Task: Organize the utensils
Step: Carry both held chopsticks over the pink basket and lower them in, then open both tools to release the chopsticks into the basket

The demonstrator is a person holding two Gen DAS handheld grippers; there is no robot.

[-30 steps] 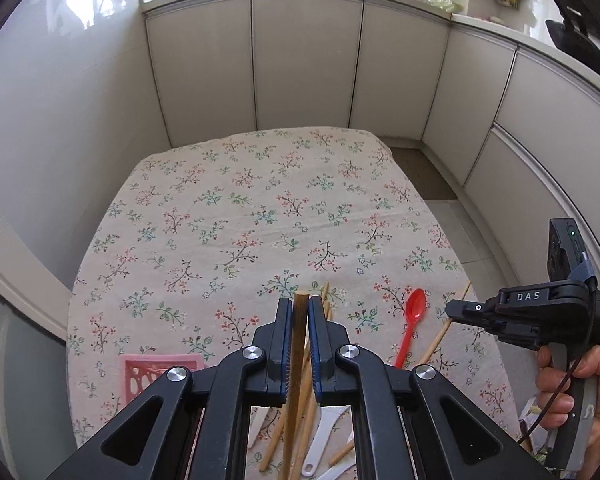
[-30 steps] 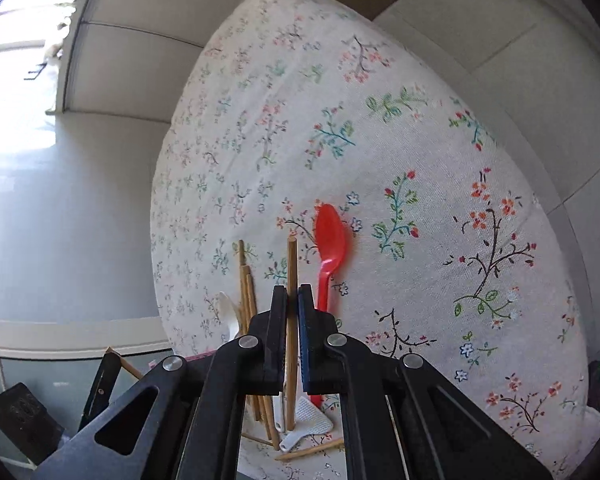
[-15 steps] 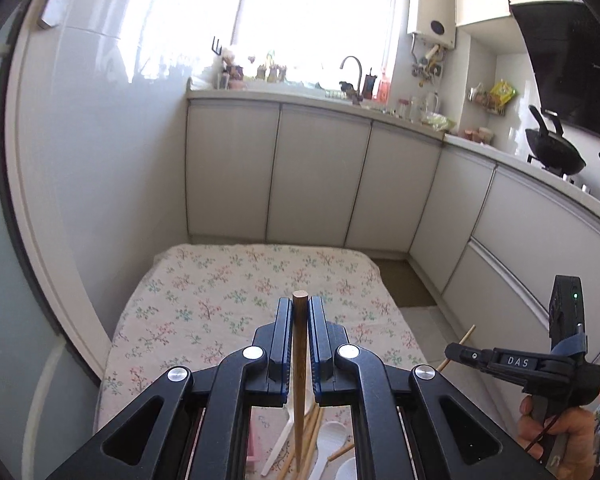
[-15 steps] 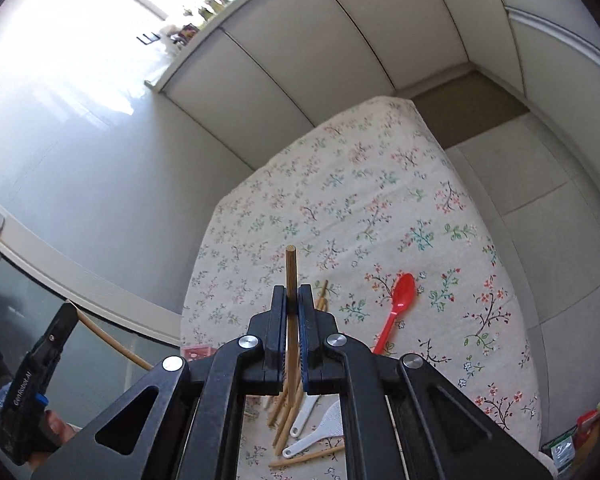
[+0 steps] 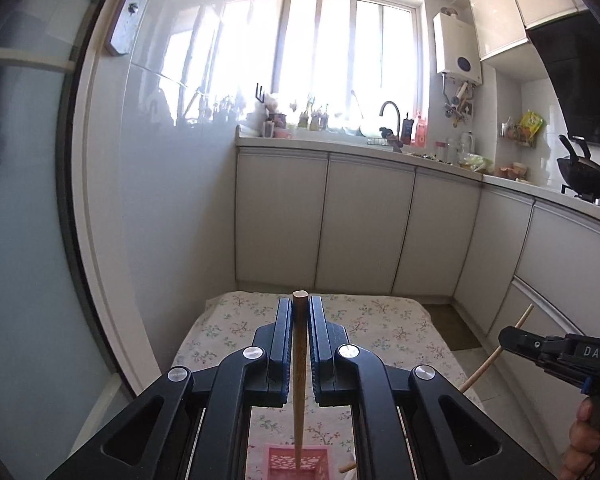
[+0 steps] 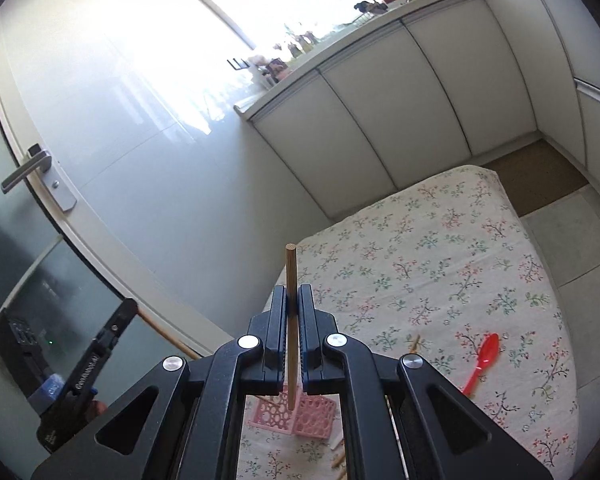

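Both grippers are raised above the cloth-covered surface (image 6: 440,248), each carrying one wooden chopstick. Left gripper (image 5: 299,320): jaws closed down to the stick's width on a darker brown chopstick (image 5: 299,380), blunt end just proud of the jaw tips at frame centre, thin end hanging toward the pink perforated basket (image 5: 298,460) at the bottom edge of the left wrist view. Right gripper (image 6: 291,306): jaws likewise clamped on a paler round chopstick (image 6: 290,280), which stands well above the jaw tips, lower end over the same basket at bottom centre of the right wrist view. Step in hand, as judged: deliver both sticks into the basket. To do it well, each stick's lower tip should be brought inside the rim before the jaws release; lowering should be slow, one gripper at a time, so the two tools do not collide over the small opening. Grip should hold until the tip is in the basket. Still loose on the cloth: red plastic spoon (image 6: 482,360) at lower right, and further chopstick ends near the bottom edge.
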